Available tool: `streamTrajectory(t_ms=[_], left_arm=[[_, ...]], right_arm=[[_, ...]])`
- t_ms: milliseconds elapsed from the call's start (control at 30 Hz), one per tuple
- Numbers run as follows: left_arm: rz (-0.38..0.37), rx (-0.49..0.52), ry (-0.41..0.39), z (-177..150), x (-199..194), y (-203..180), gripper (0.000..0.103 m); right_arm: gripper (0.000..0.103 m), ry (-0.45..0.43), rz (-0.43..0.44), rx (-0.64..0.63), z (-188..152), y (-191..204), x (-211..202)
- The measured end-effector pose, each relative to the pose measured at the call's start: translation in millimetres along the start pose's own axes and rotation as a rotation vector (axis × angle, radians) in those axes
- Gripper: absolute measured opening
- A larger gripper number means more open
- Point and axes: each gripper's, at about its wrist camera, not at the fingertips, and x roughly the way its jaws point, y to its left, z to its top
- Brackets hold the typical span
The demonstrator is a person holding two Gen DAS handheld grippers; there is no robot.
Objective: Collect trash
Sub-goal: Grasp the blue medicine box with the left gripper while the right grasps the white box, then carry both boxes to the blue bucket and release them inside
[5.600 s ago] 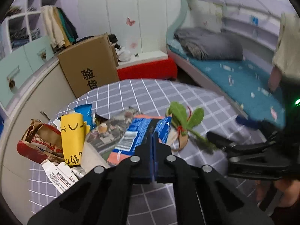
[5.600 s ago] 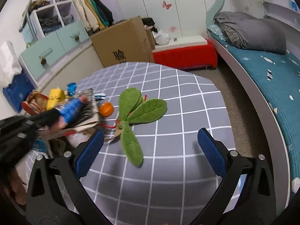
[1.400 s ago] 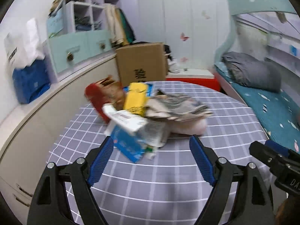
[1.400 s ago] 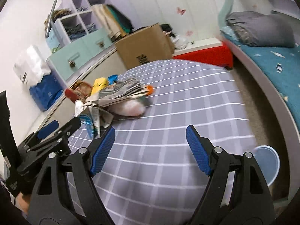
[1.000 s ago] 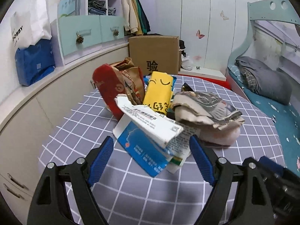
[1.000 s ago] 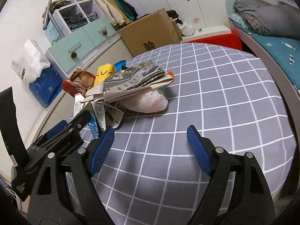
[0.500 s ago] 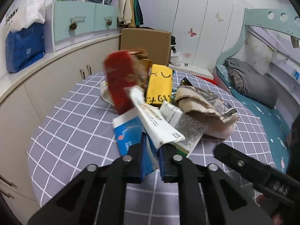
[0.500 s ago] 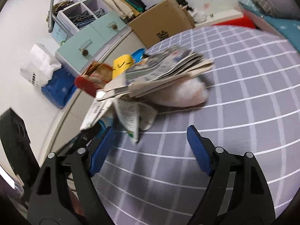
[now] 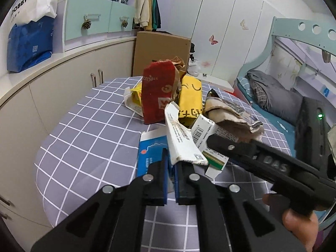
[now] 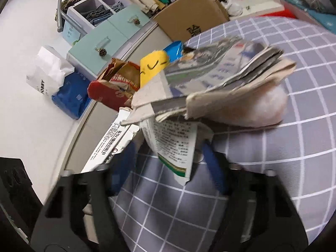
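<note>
Left wrist view: left gripper (image 9: 171,173) fingers clamped on blue-white carton (image 9: 152,154) edge, right gripper (image 10: 168,163) fingers half-closed, just been closing around green-white leaflet (image 10: 174,147), apparently to lift the heap together.

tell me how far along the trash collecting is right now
Done: the trash sits gathered in one pile on the checked tablecloth.
In hand: the left gripper is shut on the blue-and-white flattened box; the right gripper, jaws closing, straddles the green-edged white carton.
Left: red bag, yellow packet, newspaper.
</note>
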Motion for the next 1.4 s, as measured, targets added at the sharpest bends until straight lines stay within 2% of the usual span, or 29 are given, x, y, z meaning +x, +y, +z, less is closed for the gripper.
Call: streamTrajectory(t_ms=[33, 67, 133, 267, 600, 700, 833, 933, 1067, 1200, 1300, 1400], left_arm=[[-0.003, 0.0, -0.001, 0, -1, 0, 0.005], [-0.006, 0.0, -0.001, -1, -2, 0, 0.005], [-0.021, -0.012, 0.007, -2, -6, -1, 0.005], [-0.019, -0.013, -0.014, -3, -21, -7, 0.004], [-0.077, 0.058, -0.061, -12, -60, -47, 0.004], [-0.101, 0.089, -0.074, -17, -72, -68, 0.004], [-0.171, 0.154, -0.083, -24, -85, -110, 0.004], [-0.234, 0.21, -0.074, -30, -89, -148, 0.004], [-0.326, 0.309, -0.045, -43, -83, -211, 0.004], [-0.432, 0.412, 0.037, -68, -57, -290, 0.004], [-0.488, 0.466, 0.111, -87, -34, -335, 0.004], [-0.519, 0.543, 0.192, -116, 0, -389, 0.004]], right_arm=[[0.035, 0.009, 0.011, 0.005, -1, -1, 1], [0.026, 0.024, 0.026, 0.009, -2, -2, 3], [0.019, 0.035, 0.043, -0.001, -6, -2, 2], [0.006, -0.005, 0.073, -0.058, -14, 8, -19], [0.006, -0.099, 0.101, -0.087, -37, 3, -93], [0.006, -0.15, 0.105, -0.062, -46, -10, -128], [0.006, -0.217, 0.093, -0.019, -57, -35, -170], [0.006, -0.278, 0.054, 0.0, -65, -58, -204], [0.006, -0.375, -0.045, 0.044, -80, -99, -255], [0.006, -0.449, -0.16, 0.113, -96, -148, -299], [0.006, -0.482, -0.283, 0.189, -112, -195, -325], [0.006, -0.497, -0.345, 0.28, -127, -241, -340]])
